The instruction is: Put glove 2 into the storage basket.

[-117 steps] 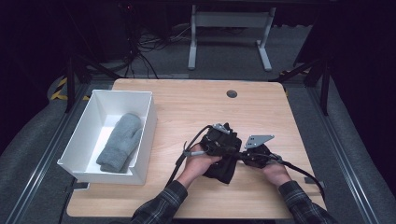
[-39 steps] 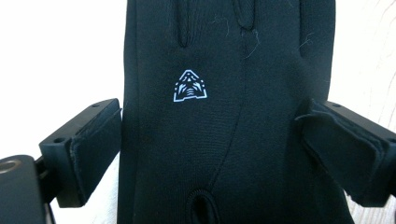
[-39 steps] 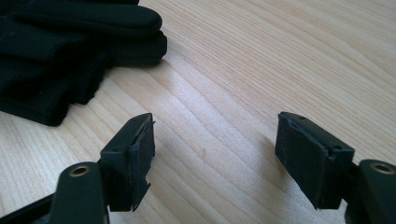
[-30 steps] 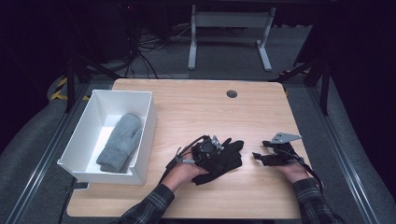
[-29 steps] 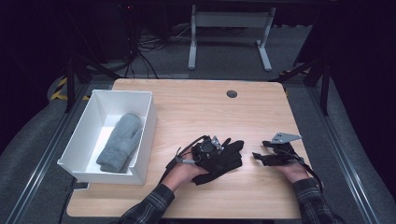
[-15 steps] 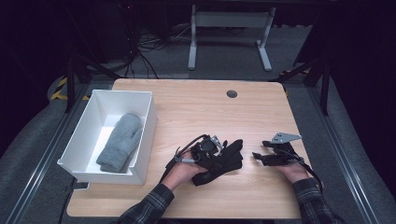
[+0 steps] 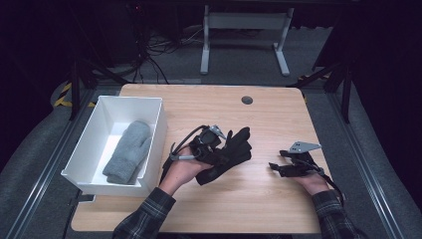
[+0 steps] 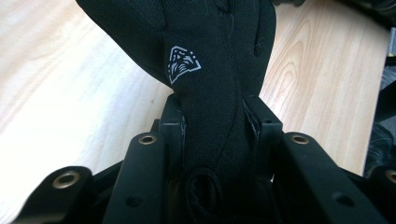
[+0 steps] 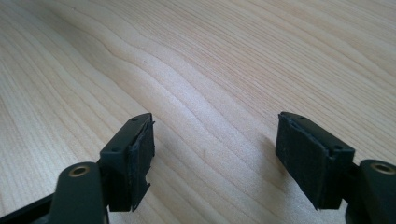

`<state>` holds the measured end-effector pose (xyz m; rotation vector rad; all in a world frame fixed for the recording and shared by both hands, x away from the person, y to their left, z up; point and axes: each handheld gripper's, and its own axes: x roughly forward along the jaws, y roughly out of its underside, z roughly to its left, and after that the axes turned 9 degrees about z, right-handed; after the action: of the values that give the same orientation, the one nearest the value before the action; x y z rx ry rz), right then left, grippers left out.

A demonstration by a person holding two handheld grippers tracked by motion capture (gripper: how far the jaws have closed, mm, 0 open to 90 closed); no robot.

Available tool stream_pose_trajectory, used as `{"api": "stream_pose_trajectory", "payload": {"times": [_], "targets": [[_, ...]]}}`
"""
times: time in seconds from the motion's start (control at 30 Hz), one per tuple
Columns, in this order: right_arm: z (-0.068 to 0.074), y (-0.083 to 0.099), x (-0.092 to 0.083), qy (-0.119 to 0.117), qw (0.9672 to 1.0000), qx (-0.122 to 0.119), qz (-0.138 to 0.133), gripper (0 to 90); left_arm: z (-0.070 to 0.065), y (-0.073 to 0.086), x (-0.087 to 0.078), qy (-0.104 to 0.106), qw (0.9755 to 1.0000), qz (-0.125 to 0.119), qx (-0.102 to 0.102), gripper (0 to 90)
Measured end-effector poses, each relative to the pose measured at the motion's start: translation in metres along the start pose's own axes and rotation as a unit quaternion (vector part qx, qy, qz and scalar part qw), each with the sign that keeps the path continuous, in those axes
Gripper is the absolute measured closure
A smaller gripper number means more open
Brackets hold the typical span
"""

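A black glove [image 7: 230,154] lies near the middle of the wooden table [image 7: 259,119]. My left gripper [image 7: 211,144] is shut on the black glove [image 8: 210,88], whose cuff is pinched between the jaws; a small white emblem shows on the fabric. Off to the right, my right gripper [image 7: 275,168] hovers low over bare wood, apart from the glove. In the right gripper view its pads [image 9: 142,154] stand wide apart and my right gripper [image 9: 215,158] is open with nothing between them.
A white bin [image 7: 149,144] stands at the table's left side with a grey mitten [image 7: 128,152] lying inside. A round cable hole [image 7: 247,100] sits near the far edge. Beyond the table are a white stand's legs [image 7: 244,35] and cables on the floor.
Both grippers were together at the glove 3.9 s ago; the right one has since let go and drawn away right. In the last second the left gripper has lifted the glove slightly.
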<state>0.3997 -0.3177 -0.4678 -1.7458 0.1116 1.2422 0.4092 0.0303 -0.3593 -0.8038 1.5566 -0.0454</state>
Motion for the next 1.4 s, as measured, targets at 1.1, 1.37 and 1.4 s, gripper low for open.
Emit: {"api": "stream_pose_trajectory", "payload": {"times": [1.1, 1.37, 1.4], "targets": [[0.0, 0.0, 0.0, 0.001, 1.0, 0.0, 0.0, 28.5, 0.053, 0.067, -0.16, -0.136, 0.9799, -0.05, -0.136, 66.4], [0.0, 0.0, 0.0, 0.001, 1.0, 0.0, -0.001, 28.5, 0.08, 0.111, -0.176, -0.17, 0.9639, -0.053, -0.198, 66.3], [0.0, 0.0, 0.0, 0.001, 1.0, 0.0, -0.001, 28.5, 0.083, 0.115, -0.176, -0.17, 0.9618, -0.055, -0.207, 66.3]]}}
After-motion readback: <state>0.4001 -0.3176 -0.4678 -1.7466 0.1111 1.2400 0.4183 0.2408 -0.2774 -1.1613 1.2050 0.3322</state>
